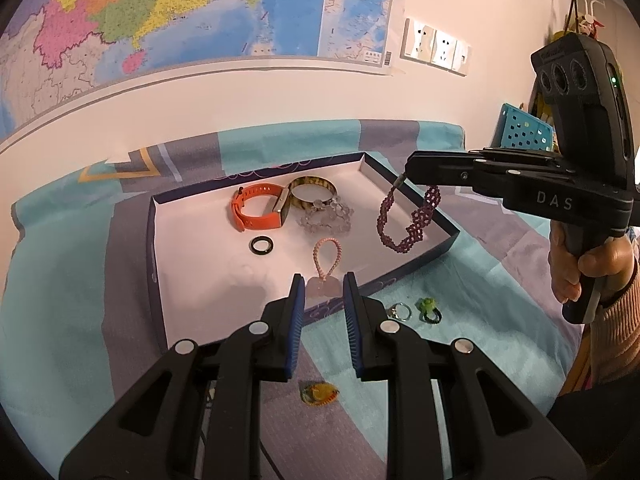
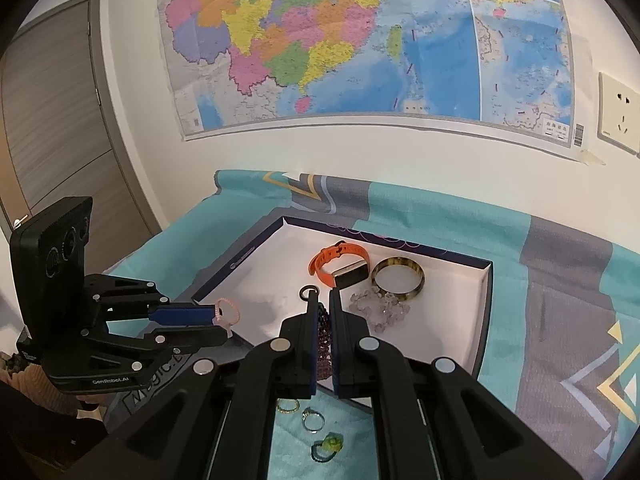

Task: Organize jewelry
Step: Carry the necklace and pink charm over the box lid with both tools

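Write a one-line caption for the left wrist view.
Left gripper holds a pink bracelet; right gripper dangles a purple bracelet over the tray.

Both grippers black plastic, blue ribbed pads (image 1: 297, 320), silver round rivets. Right gripper (image 1: 405, 172) marked "DAS"; green LED on housing. Sleeve (image 1: 612, 332) ribbed, probably peach knit.

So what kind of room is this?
Likely a room in a home, perhaps a bedroom: a patterned cloth covers the surface, a wall map hangs above, with sockets and a door.
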{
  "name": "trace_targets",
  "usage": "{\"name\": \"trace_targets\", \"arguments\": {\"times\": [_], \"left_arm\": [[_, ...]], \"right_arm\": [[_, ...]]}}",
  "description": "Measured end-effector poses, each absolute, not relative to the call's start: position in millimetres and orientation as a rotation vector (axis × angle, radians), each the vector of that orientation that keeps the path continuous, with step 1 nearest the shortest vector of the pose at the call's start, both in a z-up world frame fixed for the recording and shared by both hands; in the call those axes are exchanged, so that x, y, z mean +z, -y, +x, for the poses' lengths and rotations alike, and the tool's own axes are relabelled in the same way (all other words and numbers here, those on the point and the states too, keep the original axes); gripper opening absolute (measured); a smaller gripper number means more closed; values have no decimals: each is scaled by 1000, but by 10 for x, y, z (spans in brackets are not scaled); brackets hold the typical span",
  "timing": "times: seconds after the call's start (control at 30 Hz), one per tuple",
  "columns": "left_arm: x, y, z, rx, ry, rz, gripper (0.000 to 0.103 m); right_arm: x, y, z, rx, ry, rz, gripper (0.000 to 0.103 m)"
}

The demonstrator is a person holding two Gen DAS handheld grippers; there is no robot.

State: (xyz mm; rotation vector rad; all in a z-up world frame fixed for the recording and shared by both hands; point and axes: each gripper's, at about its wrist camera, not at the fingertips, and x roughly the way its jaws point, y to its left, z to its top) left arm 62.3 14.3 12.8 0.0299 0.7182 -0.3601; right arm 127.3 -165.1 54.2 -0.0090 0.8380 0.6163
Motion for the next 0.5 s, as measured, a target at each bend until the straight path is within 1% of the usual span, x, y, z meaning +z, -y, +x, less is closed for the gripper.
{"name": "trace_targets", "arguments": {"times": [0.5], "left_arm": [[57, -173, 813, -343, -741, 13, 20]], "right_arm": [[395, 1628, 1445, 604, -872, 15, 4]]}}
